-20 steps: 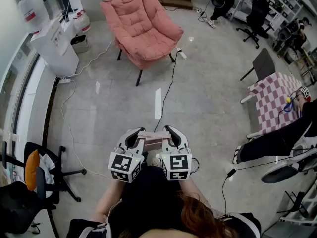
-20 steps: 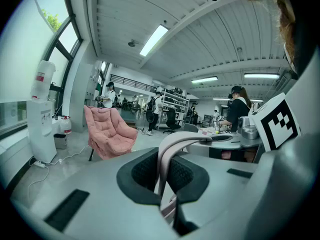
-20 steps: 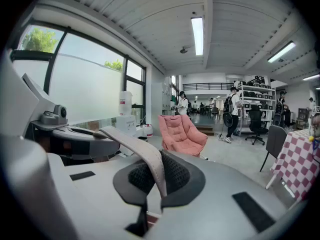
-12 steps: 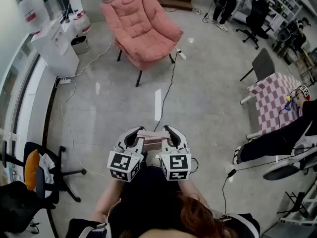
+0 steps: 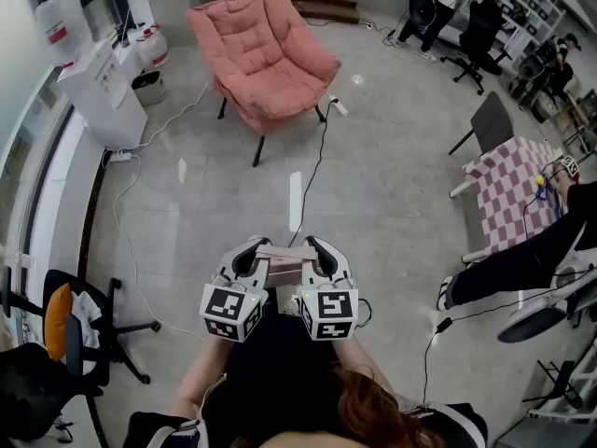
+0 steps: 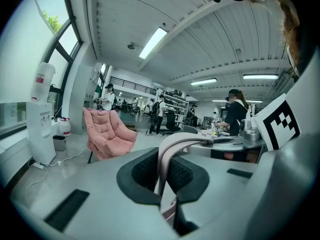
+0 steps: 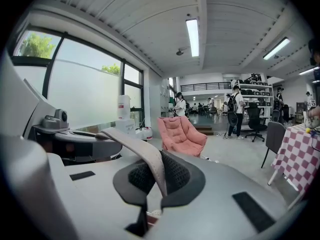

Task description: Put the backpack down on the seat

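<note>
Fingers [image 6: 142,171] of my left gripper [image 5: 244,261]: closed on the pale pink backpack strap [image 5: 284,253]. Fingers [image 7: 176,176] of my right gripper [image 5: 324,258]: closed on the same strap, which spans the two. Strap held above the floor [image 5: 373,175], well apart from the pink armchair [image 5: 266,49] ahead.

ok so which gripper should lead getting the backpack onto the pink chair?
Left, but only marginally. The left gripper and right gripper are side by side, both shut on the pink strap. The armchair stands ahead, slightly left of centre. Likely both carry it together.
</note>
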`<move>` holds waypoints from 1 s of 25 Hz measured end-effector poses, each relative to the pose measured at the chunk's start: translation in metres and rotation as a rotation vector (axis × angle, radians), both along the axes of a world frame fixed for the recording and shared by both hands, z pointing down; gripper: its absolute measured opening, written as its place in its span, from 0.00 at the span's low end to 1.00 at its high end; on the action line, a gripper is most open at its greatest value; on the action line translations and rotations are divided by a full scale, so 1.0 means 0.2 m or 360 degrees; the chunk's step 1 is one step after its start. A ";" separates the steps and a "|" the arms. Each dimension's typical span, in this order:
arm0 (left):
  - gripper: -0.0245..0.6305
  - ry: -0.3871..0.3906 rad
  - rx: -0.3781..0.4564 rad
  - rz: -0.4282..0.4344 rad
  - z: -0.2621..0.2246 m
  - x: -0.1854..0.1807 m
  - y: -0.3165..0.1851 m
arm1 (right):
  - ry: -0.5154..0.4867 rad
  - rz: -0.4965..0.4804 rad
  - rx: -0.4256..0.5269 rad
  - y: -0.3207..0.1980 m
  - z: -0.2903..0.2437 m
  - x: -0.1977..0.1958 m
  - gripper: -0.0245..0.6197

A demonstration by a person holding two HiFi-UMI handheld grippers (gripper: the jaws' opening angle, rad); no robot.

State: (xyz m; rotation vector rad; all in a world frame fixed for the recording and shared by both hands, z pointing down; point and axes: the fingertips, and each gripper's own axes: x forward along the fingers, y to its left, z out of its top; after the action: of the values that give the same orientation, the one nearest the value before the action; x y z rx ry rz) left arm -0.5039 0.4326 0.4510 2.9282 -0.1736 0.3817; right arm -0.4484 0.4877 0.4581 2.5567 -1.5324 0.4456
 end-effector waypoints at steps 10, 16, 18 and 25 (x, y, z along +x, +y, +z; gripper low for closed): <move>0.07 -0.0025 -0.0043 0.0027 0.05 0.12 -0.10 | -0.0052 0.0046 -0.0028 -0.11 0.05 0.13 0.09; 0.07 -0.0041 -0.0065 0.0032 0.06 0.28 -0.22 | -0.0079 0.0055 -0.0041 -0.24 0.05 0.29 0.09; 0.07 -0.0040 -0.0068 0.0035 0.05 0.34 -0.26 | -0.0081 0.0057 -0.0040 -0.28 0.05 0.34 0.09; 0.07 -0.0051 -0.0082 -0.0005 0.04 0.53 -0.48 | -0.0081 0.0033 -0.0052 -0.50 0.03 0.53 0.09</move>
State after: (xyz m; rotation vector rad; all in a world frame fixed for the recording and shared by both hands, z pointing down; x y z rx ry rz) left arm -0.3979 0.3362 0.4585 2.8724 -0.1700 0.4262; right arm -0.3416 0.3876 0.4651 2.5579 -1.5033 0.5373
